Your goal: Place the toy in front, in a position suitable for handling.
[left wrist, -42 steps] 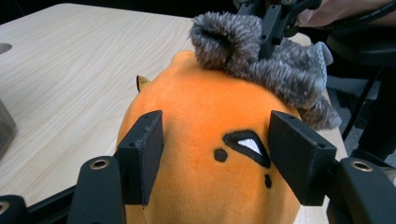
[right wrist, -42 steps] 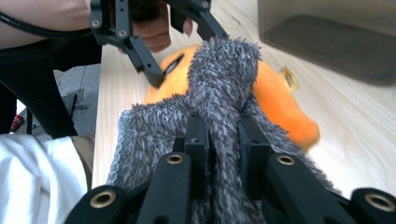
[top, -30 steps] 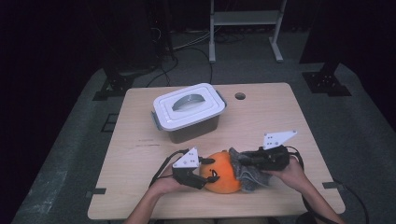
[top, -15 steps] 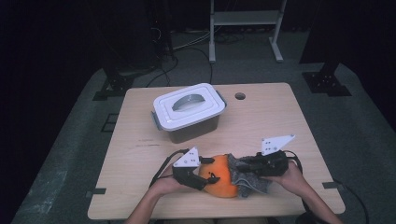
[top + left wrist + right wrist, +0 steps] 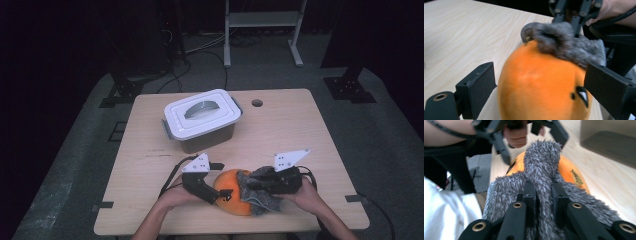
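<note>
An orange plush toy (image 5: pixel 229 186) with a small black face lies at the table's near edge. A grey fuzzy cloth (image 5: pixel 259 192) is draped over its right side. My right gripper (image 5: pixel 260 182) is shut on a fold of the grey cloth (image 5: pixel 541 162), with the orange toy (image 5: pixel 570 170) beyond it. My left gripper (image 5: pixel 220 182) straddles the toy from the left. Its jaws have just been opening and now stand wide, with the orange toy (image 5: pixel 539 87) between them. The grey cloth (image 5: pixel 566 45) lies on the toy's far end.
A grey box with a white handled lid (image 5: pixel 202 117) stands behind the toy at mid-table, and a wall of the box (image 5: pixel 609 140) is seen at the upper right. The wooden table (image 5: pixel 300 135) has a small hole (image 5: pixel 257 103) near its back edge. The person's hands hold both grippers.
The left gripper's jaws have spread wider around the orange toy. The right gripper has shifted a little toward the person and leftward, dragging the grey cloth over the toy.
</note>
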Action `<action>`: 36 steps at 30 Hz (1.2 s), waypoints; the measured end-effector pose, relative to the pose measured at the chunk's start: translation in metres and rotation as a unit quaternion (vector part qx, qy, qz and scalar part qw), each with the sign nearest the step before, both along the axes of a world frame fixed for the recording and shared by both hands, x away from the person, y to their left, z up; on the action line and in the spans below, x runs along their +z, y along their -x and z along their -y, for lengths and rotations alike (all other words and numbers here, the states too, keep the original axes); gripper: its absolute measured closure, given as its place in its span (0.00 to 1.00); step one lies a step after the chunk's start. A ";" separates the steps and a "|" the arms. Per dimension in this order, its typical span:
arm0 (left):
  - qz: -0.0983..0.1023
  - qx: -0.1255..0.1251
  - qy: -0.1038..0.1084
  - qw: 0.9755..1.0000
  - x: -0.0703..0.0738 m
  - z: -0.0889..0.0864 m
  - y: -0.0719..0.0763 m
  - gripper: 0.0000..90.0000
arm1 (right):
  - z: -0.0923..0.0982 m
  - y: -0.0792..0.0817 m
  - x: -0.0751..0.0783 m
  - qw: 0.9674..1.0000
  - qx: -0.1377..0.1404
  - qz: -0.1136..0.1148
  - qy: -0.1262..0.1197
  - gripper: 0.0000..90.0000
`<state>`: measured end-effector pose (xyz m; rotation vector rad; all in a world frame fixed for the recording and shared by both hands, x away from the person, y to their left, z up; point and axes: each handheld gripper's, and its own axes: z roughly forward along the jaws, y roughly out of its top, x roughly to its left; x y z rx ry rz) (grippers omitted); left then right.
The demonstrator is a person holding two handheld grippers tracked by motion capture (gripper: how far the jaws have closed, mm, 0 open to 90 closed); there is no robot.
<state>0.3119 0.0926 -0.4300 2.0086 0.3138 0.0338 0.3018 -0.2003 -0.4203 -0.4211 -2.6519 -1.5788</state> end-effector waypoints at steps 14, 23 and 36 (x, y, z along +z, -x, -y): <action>0.177 -0.013 -0.013 0.984 0.006 0.016 0.018 0.44 | 0.015 -0.015 0.032 0.998 -0.043 0.034 -0.032 0.85; 0.097 0.001 0.012 0.995 0.000 0.003 0.004 0.20 | 0.001 -0.025 0.013 0.999 -0.036 0.018 -0.026 0.85; 0.112 -0.006 -0.029 0.993 -0.006 -0.004 0.008 0.46 | -0.012 -0.012 0.024 0.998 -0.017 0.058 -0.008 0.85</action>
